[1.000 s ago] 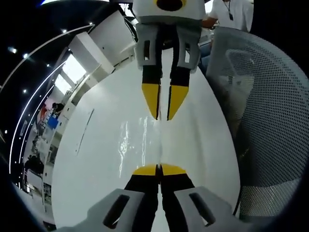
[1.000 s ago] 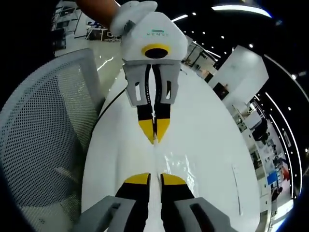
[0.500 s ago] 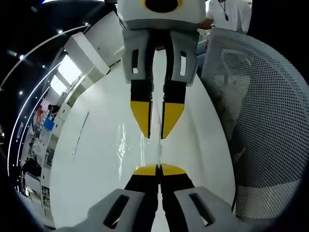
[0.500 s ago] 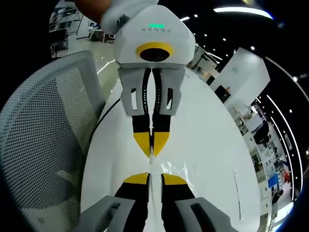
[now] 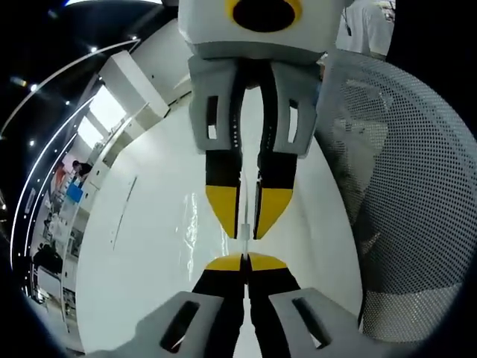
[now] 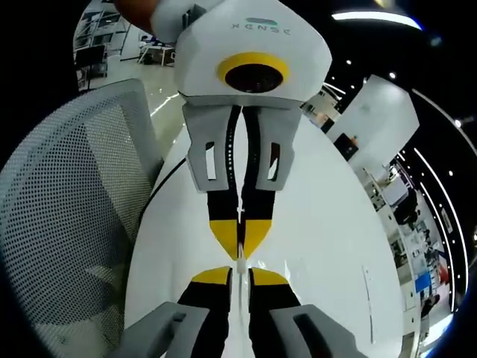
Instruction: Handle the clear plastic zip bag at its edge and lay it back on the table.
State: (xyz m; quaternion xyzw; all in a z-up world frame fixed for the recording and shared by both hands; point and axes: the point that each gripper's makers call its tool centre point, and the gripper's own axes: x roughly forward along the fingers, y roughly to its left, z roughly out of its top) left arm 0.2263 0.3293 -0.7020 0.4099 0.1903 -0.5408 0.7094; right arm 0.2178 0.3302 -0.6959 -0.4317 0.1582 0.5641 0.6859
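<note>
In the left gripper view, the left hand-held gripper (image 5: 245,262) rises from the bottom with its yellow-tipped jaws pressed together on a thin edge of the clear plastic zip bag (image 5: 195,224), which shows as faint glossy wrinkles over the white tabletop (image 5: 149,253). The right hand-held gripper (image 5: 248,224) comes down from the top of this view, tips pointing toward the left one, and its jaws stand narrow with only a thin slit between them; they seem to pinch the same strip of bag, though the film is too transparent to be sure. The two pairs of tips are very near each other, almost touching. In the right gripper view the same meeting is seen from the other side — the right hand-held gripper (image 6: 239,275) at the bottom with a narrow gap between its jaws, the left hand-held gripper (image 6: 240,242) coming from above with its tips closed. A pale fold of the bag (image 6: 240,298) runs between the right jaws, and more of the bag glints just beside them on the tabletop (image 6: 320,224). A grey mesh chair (image 5: 402,186) stands beside the tabletop — in the right gripper view this chair (image 6: 67,216) is on the left side.
</note>
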